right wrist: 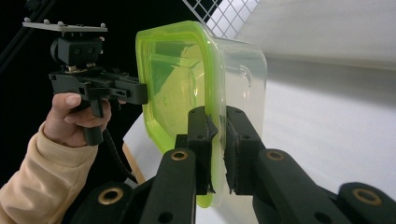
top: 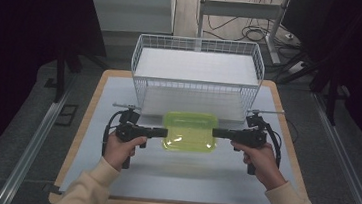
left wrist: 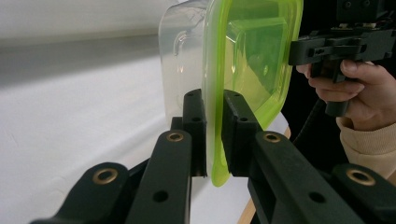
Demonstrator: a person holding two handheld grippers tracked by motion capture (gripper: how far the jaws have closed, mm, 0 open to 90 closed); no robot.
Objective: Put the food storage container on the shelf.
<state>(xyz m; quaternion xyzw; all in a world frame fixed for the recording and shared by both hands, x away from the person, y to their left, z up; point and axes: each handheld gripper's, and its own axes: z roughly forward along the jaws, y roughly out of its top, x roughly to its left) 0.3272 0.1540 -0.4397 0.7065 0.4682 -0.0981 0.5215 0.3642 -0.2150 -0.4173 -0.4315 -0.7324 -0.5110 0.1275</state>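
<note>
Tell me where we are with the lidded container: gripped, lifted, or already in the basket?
Done: the left gripper and right gripper are each clamped on opposite rims of the green-lidded container; both gripper views show jaws pinching the lid edge. In hand: it is held between them, just in front of the white wire basket. Whether it has cleared the table is unclear. Left: probably placing it in the basket.

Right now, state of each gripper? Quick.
Left gripper: shut on the rim of the clear plastic container with the lime-green lid.
Right gripper: shut on the opposite rim of the same container.
</note>
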